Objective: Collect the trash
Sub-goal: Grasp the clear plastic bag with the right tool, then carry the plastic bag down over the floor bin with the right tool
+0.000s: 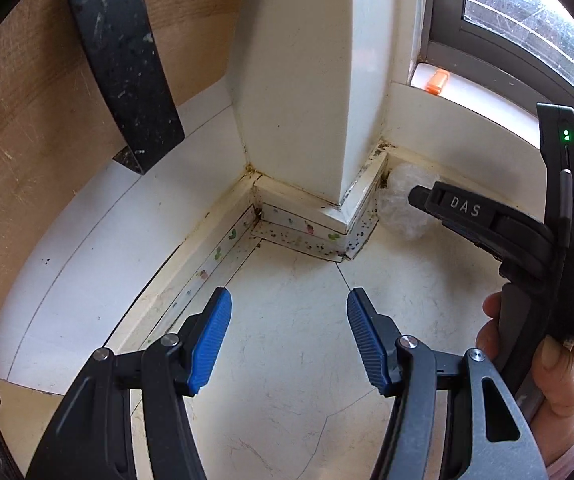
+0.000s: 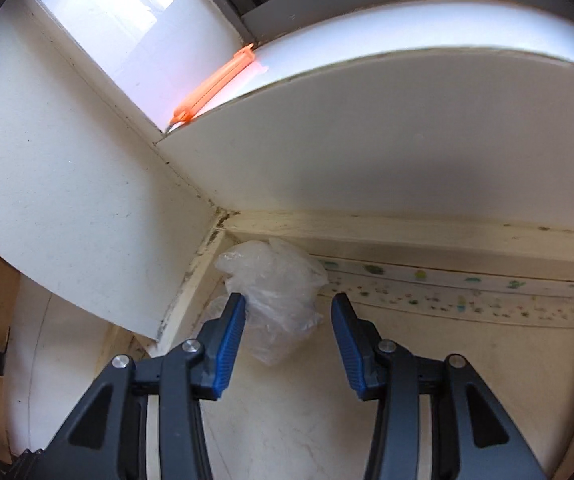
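Note:
A crumpled clear plastic bag (image 2: 277, 300) lies on the pale floor in the corner where a white column meets the skirting. My right gripper (image 2: 289, 320) is open, its blue pads on either side of the bag's near part, just above the floor. In the left wrist view the same bag (image 1: 401, 200) sits behind the right gripper's black body (image 1: 527, 232), held by a hand. My left gripper (image 1: 289, 320) is open and empty over bare floor, left of the bag.
A white column (image 1: 307, 80) stands in the corner with stained skirting (image 1: 307, 232) at its base. An orange plastic clip (image 2: 215, 84) lies on the window sill above. A wooden panel with a black bar (image 1: 123, 64) is at left.

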Available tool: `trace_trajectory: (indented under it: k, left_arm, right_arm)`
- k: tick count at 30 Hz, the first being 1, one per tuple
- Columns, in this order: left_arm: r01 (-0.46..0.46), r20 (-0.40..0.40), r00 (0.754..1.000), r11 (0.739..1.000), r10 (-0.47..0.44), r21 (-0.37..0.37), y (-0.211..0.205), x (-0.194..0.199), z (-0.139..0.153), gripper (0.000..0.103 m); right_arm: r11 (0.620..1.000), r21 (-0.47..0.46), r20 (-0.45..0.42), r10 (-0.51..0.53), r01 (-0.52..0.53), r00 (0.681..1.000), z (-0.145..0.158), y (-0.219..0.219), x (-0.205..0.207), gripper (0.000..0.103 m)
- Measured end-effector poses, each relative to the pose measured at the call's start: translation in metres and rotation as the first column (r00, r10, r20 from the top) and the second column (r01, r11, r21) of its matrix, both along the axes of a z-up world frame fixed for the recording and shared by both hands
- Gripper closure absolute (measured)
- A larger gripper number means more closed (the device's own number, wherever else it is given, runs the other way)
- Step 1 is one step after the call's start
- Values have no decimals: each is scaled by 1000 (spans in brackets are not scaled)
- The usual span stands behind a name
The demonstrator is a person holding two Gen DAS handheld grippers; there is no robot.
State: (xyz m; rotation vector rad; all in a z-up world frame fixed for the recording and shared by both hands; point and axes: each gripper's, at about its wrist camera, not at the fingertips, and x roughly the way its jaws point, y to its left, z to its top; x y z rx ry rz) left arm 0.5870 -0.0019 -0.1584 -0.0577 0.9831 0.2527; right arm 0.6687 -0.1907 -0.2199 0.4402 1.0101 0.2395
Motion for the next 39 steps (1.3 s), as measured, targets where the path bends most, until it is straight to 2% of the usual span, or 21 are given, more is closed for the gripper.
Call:
trace_trajectory:
  k: [2,5,7,15,18,24,30,31,39]
  left_arm:
    - [-3,-6,1000,1000,3,1,2,0,-1,44]
    - [-9,-14,1000,1000,9,-20,5,0,-3,44]
    - [-11,-22,1000,999,10,-31,5,-2,-4,44]
    - [26,-31,999,999,-27,-38,-4,-23,6,44]
    - [47,-27,998,998,-48,-32,-8,-39,16,44]
    - [90,6,996,995,-90,-32,-6,-87,42,44]
    - [168,54,985,984,-165,-54,1,-157,65,44]
    - [185,60,982,981,-181,-56,1,-169,69,44]
    - [325,89,944,943,-318,-70,7,-278,82,44]
  right_arm:
    - [1000,22,4,12,-12,1000,-2,0,2,60]
    - [1000,9,11,28,-28,1000,0,2,0,73]
    - [1000,8,16,28,-28,999,5,0,-7,75]
    - [999,-8,-6,53,-53,999,35,-12,-62,75]
    - [999,-6,-10,54,-54,998,52,-18,-89,75]
    - [998,-20,24,64,-64,998,86,-2,-131,75]
    - [999,-27,52,28,-27,998,119,5,-218,75]
    - [999,-30,54,21,-19,998,118,11,-231,75]
    - [992,-98,133,-71,85,989,159,40,-372,75]
